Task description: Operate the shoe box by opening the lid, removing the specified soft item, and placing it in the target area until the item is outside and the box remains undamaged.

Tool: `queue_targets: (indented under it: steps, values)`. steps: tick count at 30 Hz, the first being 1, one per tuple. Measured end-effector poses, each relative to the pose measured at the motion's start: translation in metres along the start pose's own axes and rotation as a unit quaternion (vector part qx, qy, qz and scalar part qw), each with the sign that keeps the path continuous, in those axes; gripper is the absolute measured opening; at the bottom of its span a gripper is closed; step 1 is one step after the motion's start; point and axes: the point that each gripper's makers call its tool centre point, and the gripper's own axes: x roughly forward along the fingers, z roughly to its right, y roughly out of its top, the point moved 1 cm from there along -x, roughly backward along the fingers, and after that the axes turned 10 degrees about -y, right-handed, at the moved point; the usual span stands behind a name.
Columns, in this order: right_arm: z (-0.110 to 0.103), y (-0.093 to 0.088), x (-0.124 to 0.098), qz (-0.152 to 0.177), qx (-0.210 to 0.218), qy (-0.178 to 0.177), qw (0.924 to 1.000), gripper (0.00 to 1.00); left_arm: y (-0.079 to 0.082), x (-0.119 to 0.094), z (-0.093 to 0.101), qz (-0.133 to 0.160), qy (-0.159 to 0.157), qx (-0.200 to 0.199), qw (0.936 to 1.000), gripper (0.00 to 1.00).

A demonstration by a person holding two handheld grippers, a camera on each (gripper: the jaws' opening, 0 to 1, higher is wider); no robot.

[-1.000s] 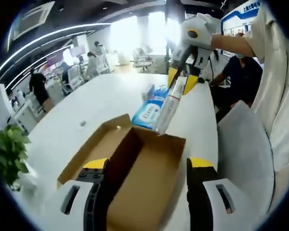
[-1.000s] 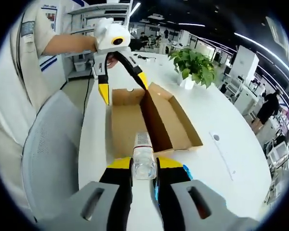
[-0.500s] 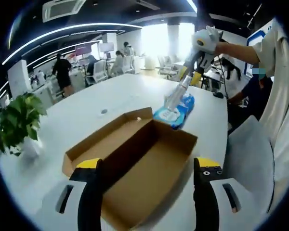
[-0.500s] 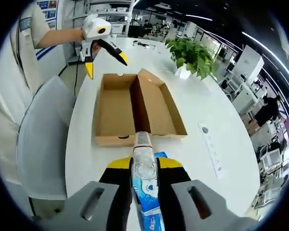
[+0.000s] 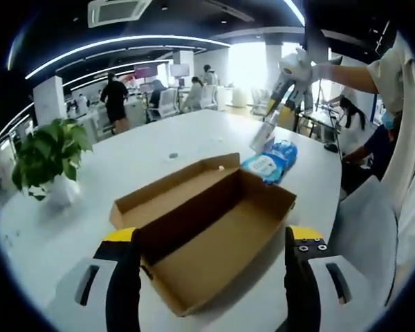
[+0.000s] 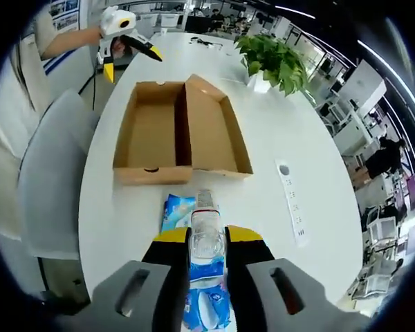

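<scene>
The right gripper (image 6: 207, 242), jaws clamped on a clear plastic bottle (image 6: 205, 232), hangs at lower centre over the blue wipes pack (image 6: 194, 290) just beside the open shoe box (image 6: 176, 131) on the white worktop (image 6: 283, 138), while the left gripper (image 5: 209, 249) spreads its jaws wide at the frame's bottom

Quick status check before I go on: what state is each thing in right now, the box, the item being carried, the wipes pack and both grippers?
Shoe box: open, empty, lid folded flat beside it, upright on the table.
Clear plastic bottle: clamped in the right gripper, outside the box, held above the wipes pack.
Wipes pack: lying flat on the table, outside the box.
Left gripper: open, holding nothing, near the box's end.
</scene>
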Motion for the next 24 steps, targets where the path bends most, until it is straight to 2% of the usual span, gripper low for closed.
queue_targets:
  steps: [7, 11, 16, 24]
  values:
    - [0.005, -0.012, 0.012, -0.024, -0.008, 0.011, 0.9996, 0.16, -0.004, -0.01, -0.002, 0.015, 0.023, -0.012, 0.9995, 0.93]
    - [0.008, -0.017, 0.019, -0.036, -0.017, 0.015, 0.9991, 0.16, 0.0, -0.016, -0.005, 0.026, 0.043, 0.002, 0.9987, 0.93]
    - [0.014, -0.024, 0.03, -0.063, -0.023, 0.021, 0.9976, 0.16, 0.002, -0.022, -0.006, 0.038, 0.052, -0.003, 0.9979, 0.93]
    - [0.025, -0.025, 0.042, -0.089, -0.048, 0.029, 0.9944, 0.16, -0.013, -0.023, -0.003, 0.024, 0.052, -0.01, 0.9983, 1.0]
